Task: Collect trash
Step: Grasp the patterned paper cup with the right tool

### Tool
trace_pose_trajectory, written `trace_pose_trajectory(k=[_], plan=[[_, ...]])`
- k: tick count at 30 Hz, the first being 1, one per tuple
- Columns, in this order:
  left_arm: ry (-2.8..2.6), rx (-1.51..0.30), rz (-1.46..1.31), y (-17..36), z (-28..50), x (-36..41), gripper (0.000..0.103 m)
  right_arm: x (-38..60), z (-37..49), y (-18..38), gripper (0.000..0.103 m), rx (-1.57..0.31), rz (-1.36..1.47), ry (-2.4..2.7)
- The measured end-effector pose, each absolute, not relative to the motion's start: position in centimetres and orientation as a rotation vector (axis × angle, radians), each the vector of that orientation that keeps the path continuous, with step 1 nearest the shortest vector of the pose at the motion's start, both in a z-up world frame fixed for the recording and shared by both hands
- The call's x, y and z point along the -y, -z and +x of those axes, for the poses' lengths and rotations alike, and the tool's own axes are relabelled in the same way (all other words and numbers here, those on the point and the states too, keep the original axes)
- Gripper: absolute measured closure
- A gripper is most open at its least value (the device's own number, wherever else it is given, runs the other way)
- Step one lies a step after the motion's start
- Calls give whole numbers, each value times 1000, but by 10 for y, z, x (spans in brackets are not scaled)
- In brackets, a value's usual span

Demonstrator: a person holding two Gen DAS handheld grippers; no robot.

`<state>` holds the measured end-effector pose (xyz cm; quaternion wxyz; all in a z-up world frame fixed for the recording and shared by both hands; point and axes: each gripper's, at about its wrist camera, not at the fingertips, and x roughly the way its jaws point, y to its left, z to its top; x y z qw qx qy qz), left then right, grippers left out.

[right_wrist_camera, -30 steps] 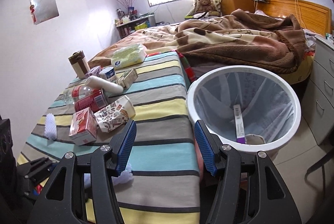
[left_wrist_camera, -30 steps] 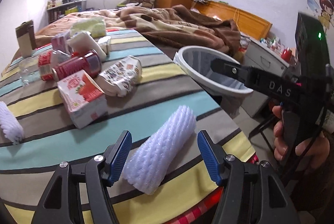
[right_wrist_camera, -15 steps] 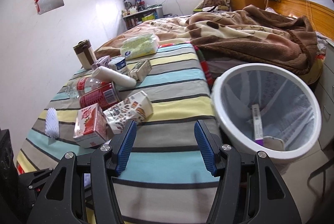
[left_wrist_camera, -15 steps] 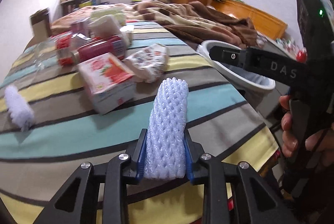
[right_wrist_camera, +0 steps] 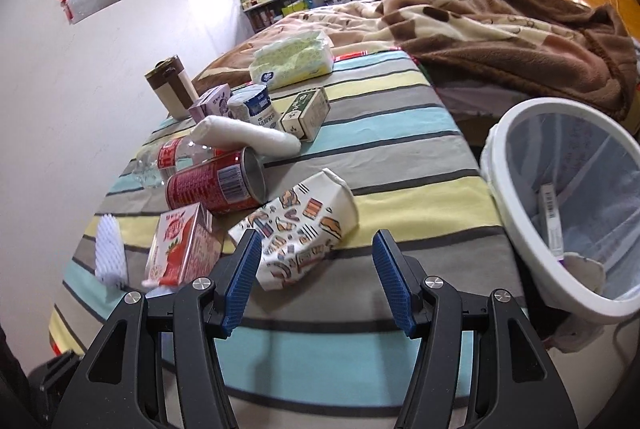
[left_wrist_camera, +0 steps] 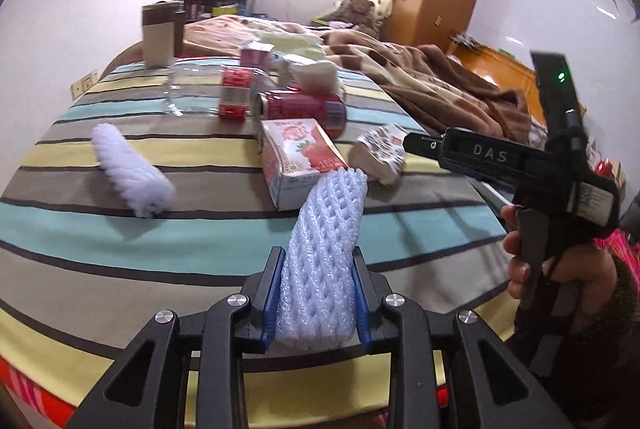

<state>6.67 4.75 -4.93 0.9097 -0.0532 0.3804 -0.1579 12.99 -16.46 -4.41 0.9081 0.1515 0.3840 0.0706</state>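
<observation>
Left tongs clamped on a foam net sleeve; right tongs spread wide, holding nothing.

My left gripper [left_wrist_camera: 316,289] pinches the near end of the foam net sleeve [left_wrist_camera: 326,253], whose long axis runs away from me, tip raised over the striped tablecloth [left_wrist_camera: 200,245]. My right gripper [right_wrist_camera: 318,281] hangs empty just before the crumpled paper cup [right_wrist_camera: 308,229], white bin [right_wrist_camera: 516,205] to its right.

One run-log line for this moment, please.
left gripper: shut on foam net sleeve | right gripper: open, before crushed paper cup | bin: beside table
</observation>
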Motion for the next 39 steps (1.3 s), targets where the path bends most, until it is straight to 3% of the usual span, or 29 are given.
trace_pose_trajectory(k=[4, 6, 8, 15, 27, 34, 39], plan=[[309, -784, -123, 50, 69, -55, 72, 162, 143, 51, 43, -846, 365, -143], [293, -787, -127, 51, 69, -58, 72, 160, 146, 52, 35, -854, 365, -135], [301, -805, -111, 53, 72, -58, 72, 157, 150, 52, 33, -860, 373, -144], [331, -844, -125, 63, 79, -54, 71, 148, 166, 59, 33, -914, 408, -145], [323, -858, -136, 66, 94, -55, 60, 137, 173, 59, 32, -905, 325, -120], [313, -861, -130, 66, 94, -54, 60, 133, 161, 54, 58, -870, 320, -168], [310, -862, -149, 65, 94, -55, 69, 129, 152, 51, 72, -848, 327, -215]])
